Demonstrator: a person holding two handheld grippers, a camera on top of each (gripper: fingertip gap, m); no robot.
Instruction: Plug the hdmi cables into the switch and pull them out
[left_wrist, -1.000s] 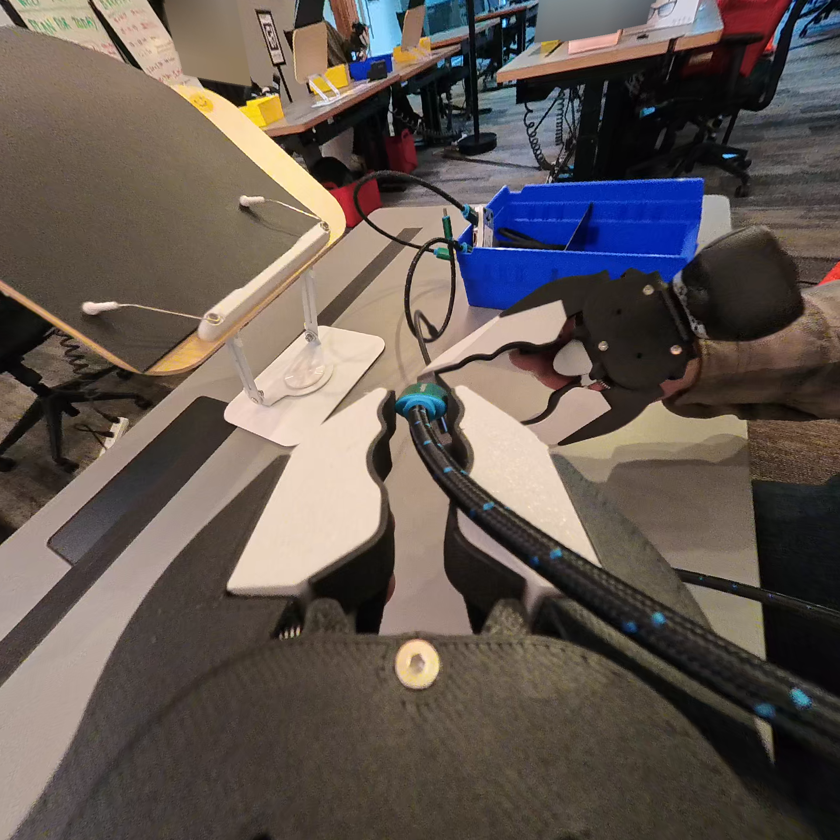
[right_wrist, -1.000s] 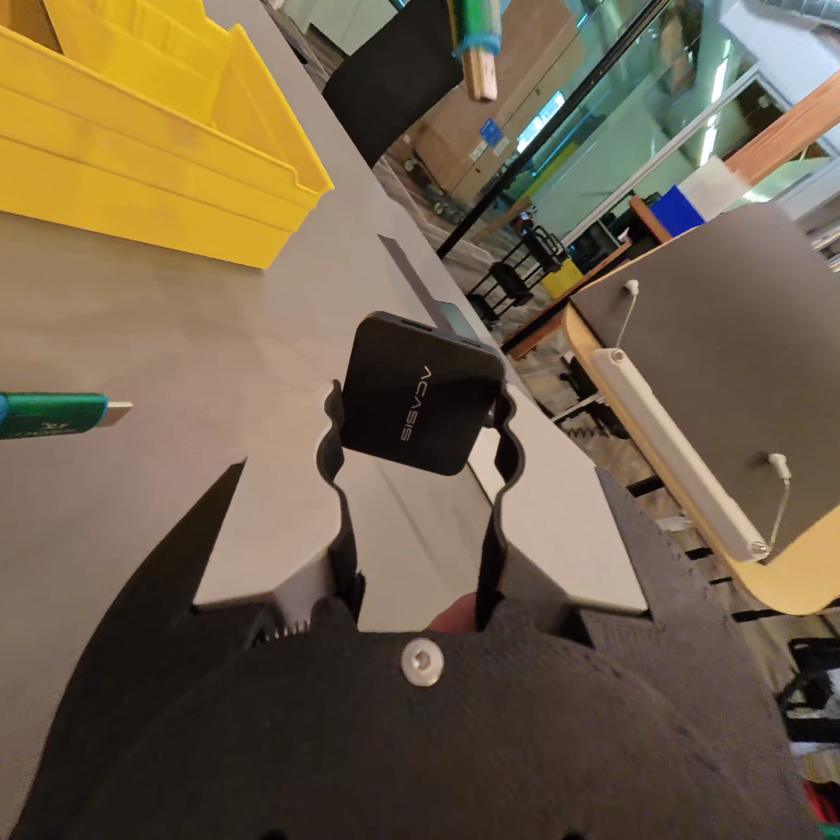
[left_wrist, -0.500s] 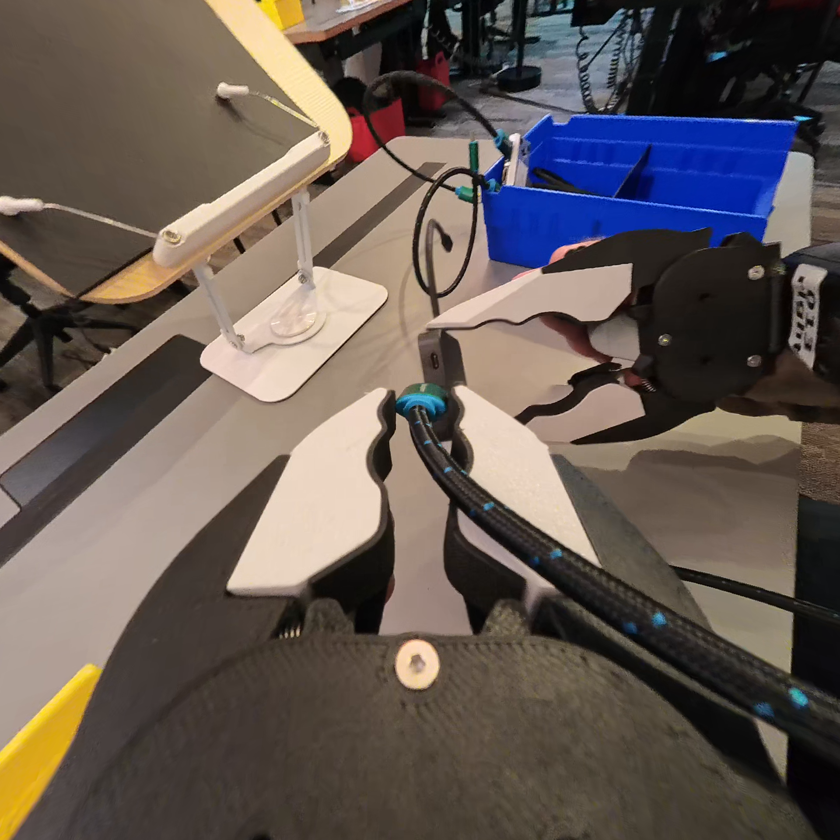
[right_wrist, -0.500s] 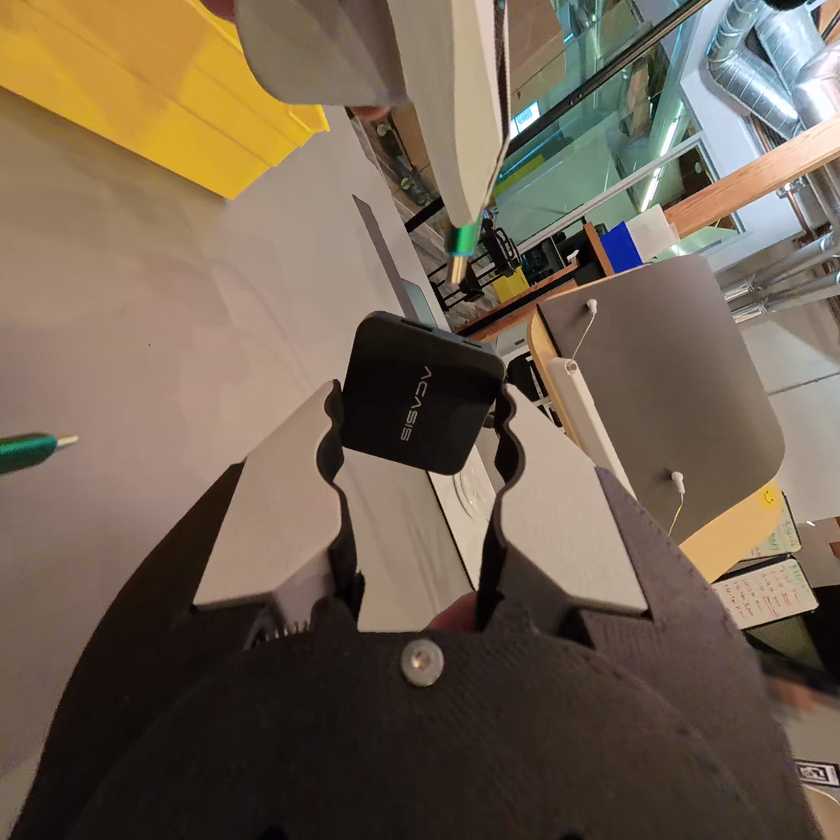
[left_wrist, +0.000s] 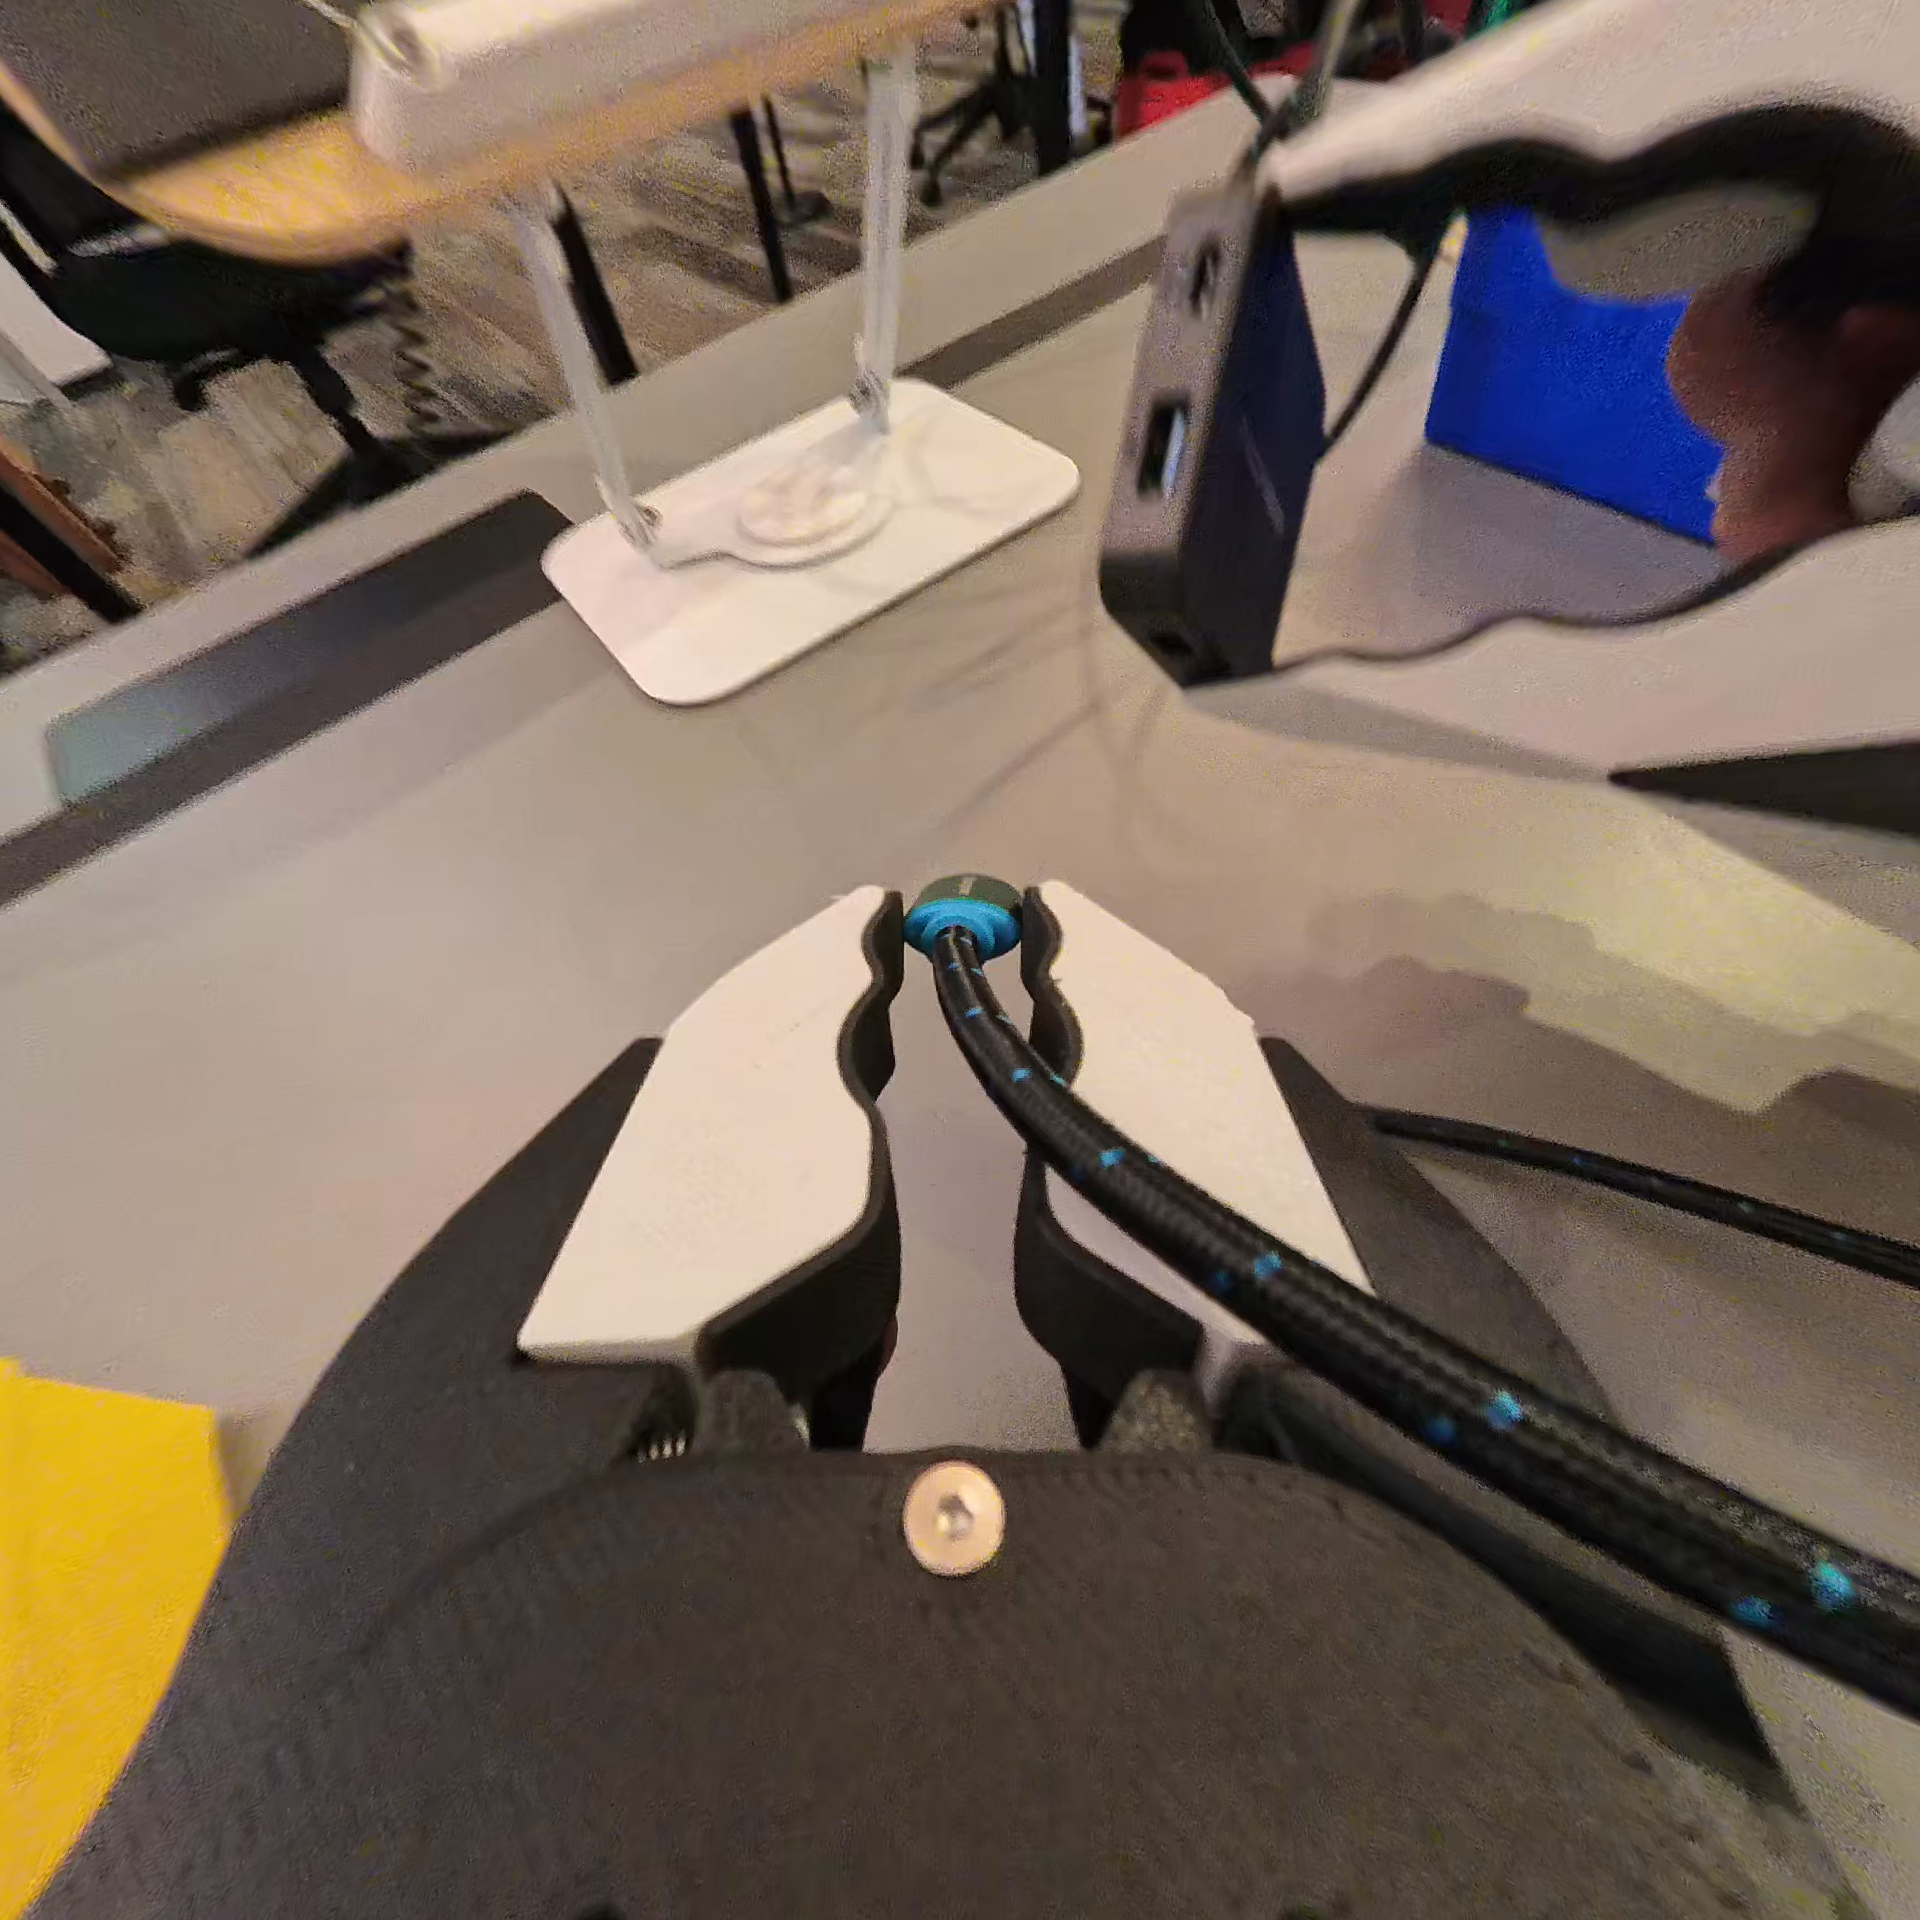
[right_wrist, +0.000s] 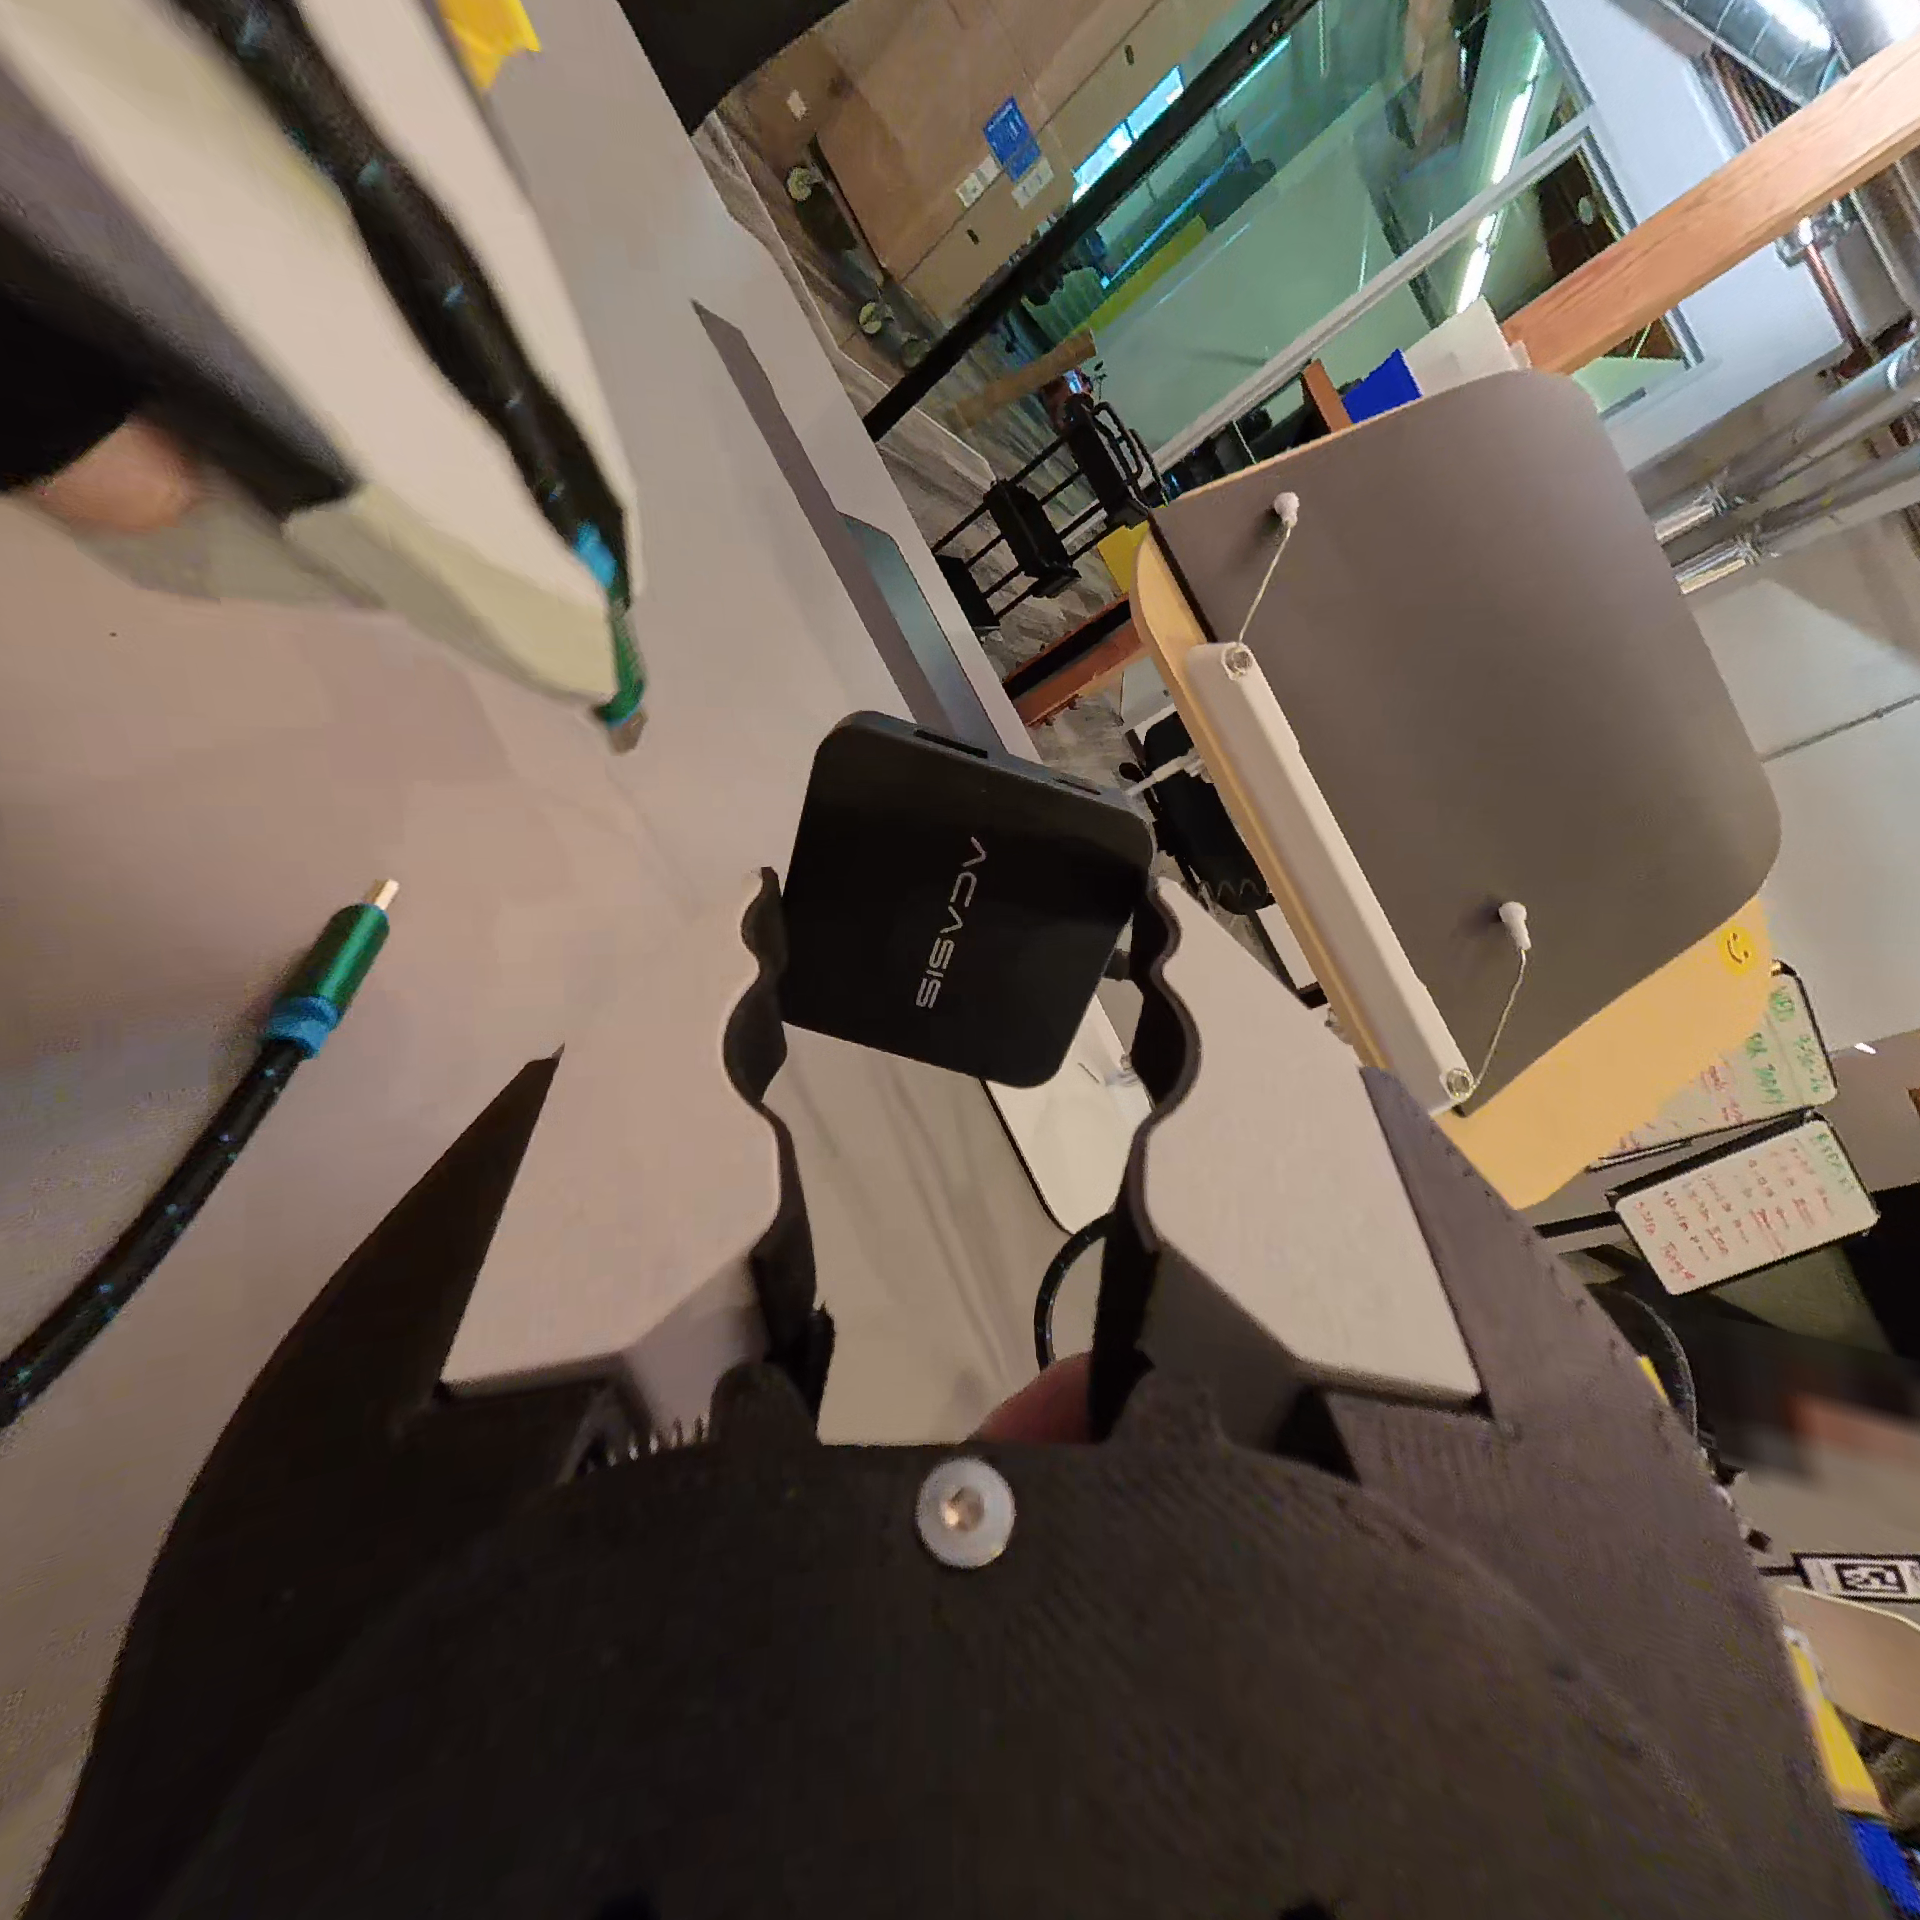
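Observation:
My left gripper (left_wrist: 961, 914) is shut on the green plug of a black braided HDMI cable (left_wrist: 1226, 1216); the plug's blue collar (left_wrist: 958, 925) shows between the tips. My right gripper (right_wrist: 961, 935) is shut on a small black square switch (right_wrist: 966, 894) and holds it above the grey table. In the left wrist view the switch (left_wrist: 1216, 416) hangs at the upper right with its port side facing me, a short way ahead of the plug. In the right wrist view the left gripper and its plug tip (right_wrist: 621, 717) come in from the upper left, just short of the switch. A second green-plugged cable (right_wrist: 343, 966) lies on the table.
A white stand base (left_wrist: 821, 530) with a dark angled board (right_wrist: 1455, 790) stands on the table beyond the switch. A blue bin (left_wrist: 1548, 384) is behind the right gripper. A yellow bin corner (left_wrist: 94, 1558) shows at the lower left.
Both grippers have moved towards each other. The switch is now much larger and closer in the left wrist view, and the plug tip has dropped near the switch's edge.

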